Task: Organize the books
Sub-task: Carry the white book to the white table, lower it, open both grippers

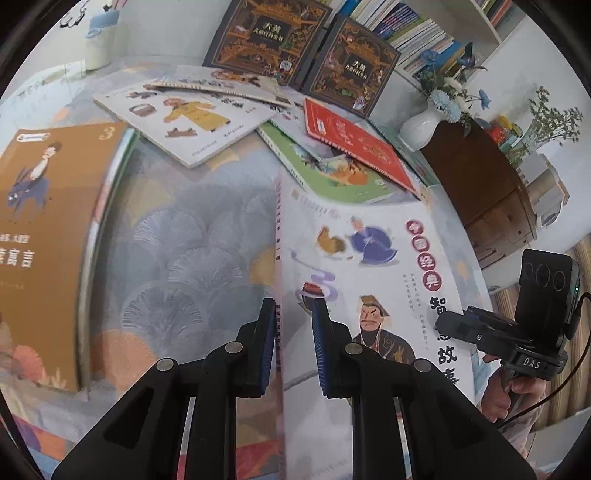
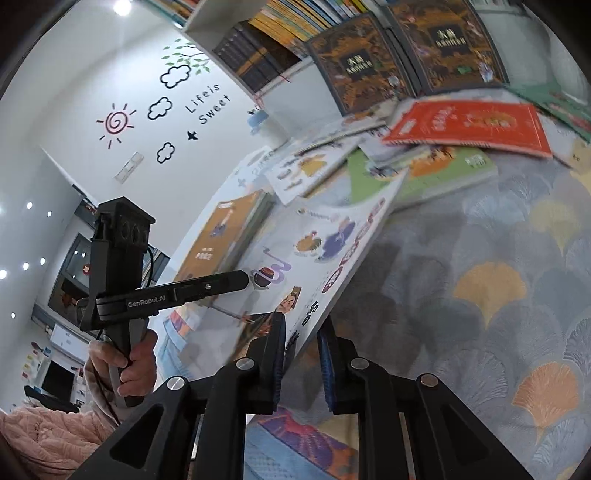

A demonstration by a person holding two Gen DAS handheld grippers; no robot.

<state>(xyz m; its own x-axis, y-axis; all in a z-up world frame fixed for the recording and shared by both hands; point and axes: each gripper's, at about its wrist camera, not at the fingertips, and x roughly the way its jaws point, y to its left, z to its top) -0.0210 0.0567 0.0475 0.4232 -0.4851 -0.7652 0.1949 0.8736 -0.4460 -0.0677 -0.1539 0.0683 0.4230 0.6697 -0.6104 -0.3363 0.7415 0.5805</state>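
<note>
Left gripper [image 1: 291, 325]: its two fingers straddle the spine edge of a white picture book [image 1: 369, 280], one pad on each side; the pads look slightly apart from the cover, so whether they actually pinch it cannot be told.
Right gripper [image 2: 301, 354]: its fingers close on the opposite edge of the same white picture book [image 2: 314, 266], with the book's corner running down between the blue pads.
White picture book: lifted at a tilt above the tablecloth [image 2: 498, 277], held between the two grippers; its cover shows a man in purple robes, a hen and red Chinese title characters.
Hands: a hand [image 1: 498, 391] grips the handle of the right gripper in the left wrist view; a hand [image 2: 125, 365] grips the left gripper's handle in the right wrist view.
Orange book [image 1: 40, 229]: lies flat on top of a small stack at the left side of the table, well apart from the lifted book.
Loose pile: a red book [image 1: 354, 144] rests across a green book [image 1: 325, 166], with a white book showing a yellow-robed figure [image 1: 184, 114] just beside them.
Dark books [image 1: 310, 48]: two ornate covers stand upright against the bookshelf [image 1: 406, 26] behind the pile.
Vase [image 1: 421, 125]: white, with blue flowers, on a wooden cabinet [image 1: 480, 177] to the right.
</note>
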